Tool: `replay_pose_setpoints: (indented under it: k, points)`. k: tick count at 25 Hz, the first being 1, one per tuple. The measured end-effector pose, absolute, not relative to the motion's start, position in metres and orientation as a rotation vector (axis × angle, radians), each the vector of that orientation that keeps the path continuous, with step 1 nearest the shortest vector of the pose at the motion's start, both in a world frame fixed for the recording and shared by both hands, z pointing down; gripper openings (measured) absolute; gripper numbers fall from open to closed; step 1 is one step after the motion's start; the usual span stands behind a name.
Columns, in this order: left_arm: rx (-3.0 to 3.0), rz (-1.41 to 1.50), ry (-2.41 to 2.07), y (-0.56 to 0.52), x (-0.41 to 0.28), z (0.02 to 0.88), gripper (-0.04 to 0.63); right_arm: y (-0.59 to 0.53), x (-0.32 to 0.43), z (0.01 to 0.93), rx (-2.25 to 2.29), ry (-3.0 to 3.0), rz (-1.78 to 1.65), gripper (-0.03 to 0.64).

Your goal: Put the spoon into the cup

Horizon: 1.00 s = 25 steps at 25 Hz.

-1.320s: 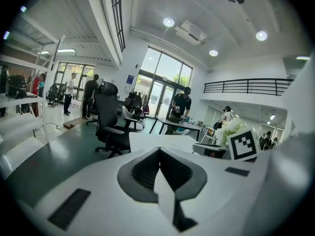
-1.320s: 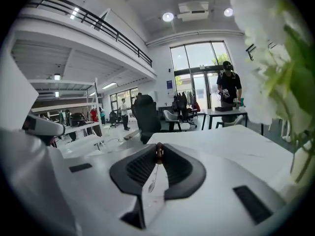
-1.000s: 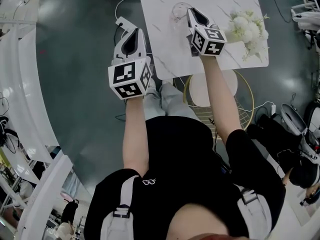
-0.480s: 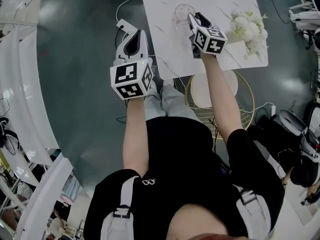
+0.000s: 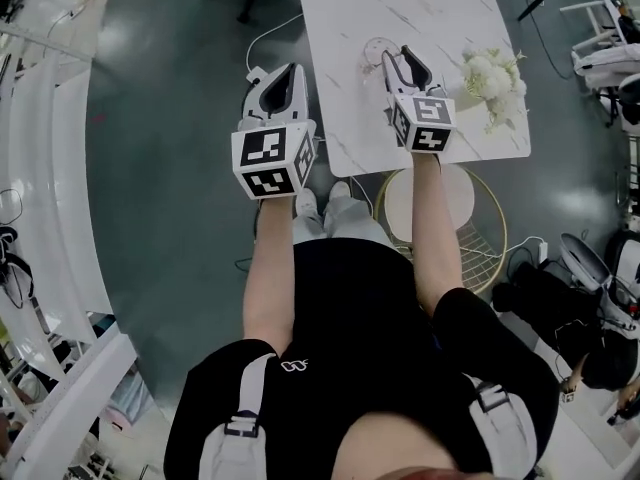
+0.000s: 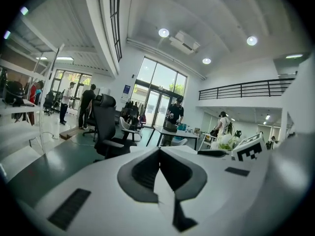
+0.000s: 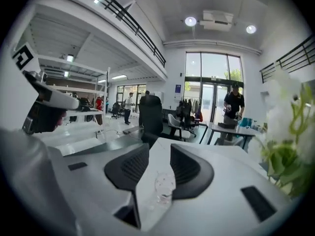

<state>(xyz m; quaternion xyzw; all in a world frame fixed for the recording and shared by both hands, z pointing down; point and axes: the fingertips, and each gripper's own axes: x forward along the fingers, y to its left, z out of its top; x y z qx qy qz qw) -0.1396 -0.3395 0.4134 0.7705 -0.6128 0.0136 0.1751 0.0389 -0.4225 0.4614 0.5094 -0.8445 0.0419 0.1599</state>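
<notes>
Hovering over grey floor (image 5: 170, 118), just left of white marble table (image 5: 440, 8): left gripper (image 5: 283, 76), jaws pressed together, nothing pinched. Small clear glass cup (image 5: 377, 52) is stood on table, framed by spread jaws of right gripper (image 5: 403, 60). These jaws have just been opening and cup is untouched. Spoon cannot be made out. White flower bunch (image 5: 490, 76) is set further right.

I can read no words or numbers: my left gripper (image 5: 285, 70) and right gripper (image 5: 398, 56) bear only black-and-white square markers, and my black shirt (image 5: 350, 318) shows a small looped white emblem (image 5: 293, 364).
</notes>
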Motion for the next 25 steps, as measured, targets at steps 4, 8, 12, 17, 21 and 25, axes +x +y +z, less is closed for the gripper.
replay_pose_setpoints:
  k: [4, 8, 12, 17, 21, 25]
  points:
    - [2.265, -0.017, -1.762, -0.343, -0.148, 0.374, 0.015, -0.41, 0.005, 0.401, 1.456, -2.524, -0.046, 0.103]
    - [2.336, -0.036, -1.811, -0.344, -0.152, 0.342, 0.015, -0.393, -0.014, 0.352, 1.386, -2.537, -0.276, 0.026]
    - [2.426, -0.039, -1.851, -0.348, -0.146, 0.313, 0.015, -0.381, -0.01, 0.309, 1.443, -2.626, -0.307, 0.008]
    - [2.515, 0.012, -1.939, -0.351, -0.136, 0.287, 0.015, -0.374, 0.008, 0.282, 1.544, -2.818, -0.036, 0.006]
    - [2.554, 0.021, -1.901, -0.352, -0.123, 0.285, 0.015, -0.379, 0.018, 0.285, 1.604, -2.806, 0.137, 0.006]
    - [2.561, 0.026, -1.859, -0.349, -0.116, 0.29, 0.015, -0.376, 0.015, 0.293, 1.566, -2.783, 0.163, 0.006]
